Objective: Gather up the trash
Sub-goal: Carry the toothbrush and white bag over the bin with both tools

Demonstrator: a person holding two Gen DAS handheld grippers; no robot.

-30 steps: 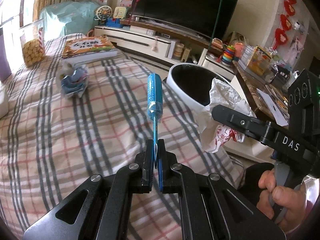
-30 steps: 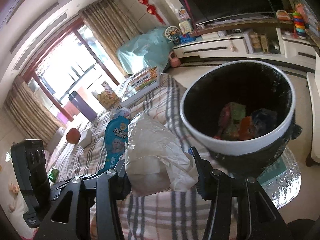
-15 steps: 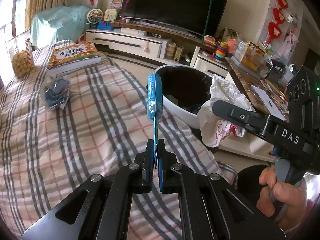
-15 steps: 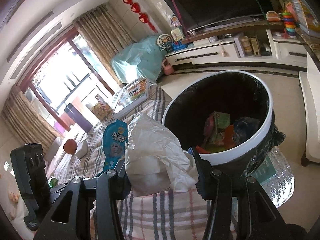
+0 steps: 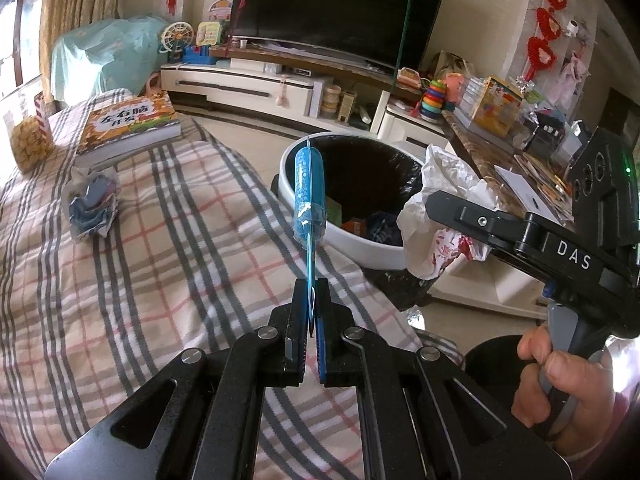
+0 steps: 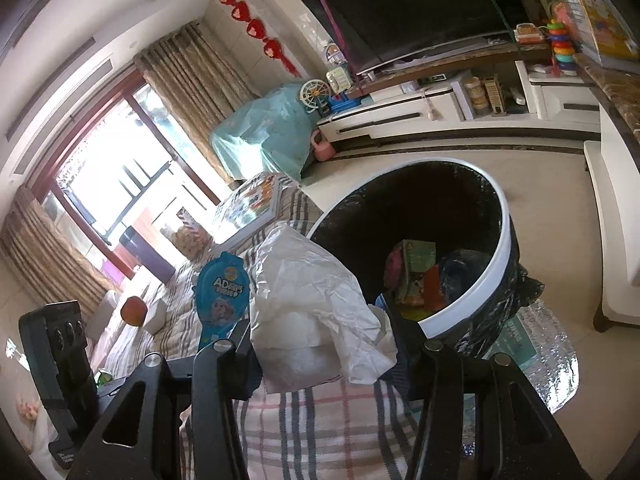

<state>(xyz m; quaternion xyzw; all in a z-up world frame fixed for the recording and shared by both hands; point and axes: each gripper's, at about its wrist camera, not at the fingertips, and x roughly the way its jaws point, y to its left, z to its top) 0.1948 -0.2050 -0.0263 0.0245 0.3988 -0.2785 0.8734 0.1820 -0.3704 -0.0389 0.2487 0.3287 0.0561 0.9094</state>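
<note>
My left gripper (image 5: 310, 300) is shut on the lower edge of a flat blue snack packet (image 5: 307, 196), which stands edge-on and upright over the checked blanket (image 5: 160, 280). The same blue packet (image 6: 222, 298) shows face-on at the left in the right wrist view. My right gripper (image 6: 322, 340) is shut on a crumpled white paper bag (image 6: 316, 296), also visible as the white bag (image 5: 444, 216) beside the bin in the left wrist view. A white-rimmed trash bin (image 5: 320, 216) with a black liner stands just past both. Inside the bin (image 6: 480, 292) lie several wrappers.
A crumpled blue and white wrapper (image 5: 92, 204) lies on the blanket at the left. A thick book (image 5: 128, 128) and a snack jar (image 5: 26, 140) sit farther back. A TV cabinet (image 5: 248, 84) and a cluttered side counter (image 5: 512, 132) border the floor.
Both grippers have drifted toward the bin with their loads; the bin now looms larger and nearer in both views. Neither grip has changed.
</note>
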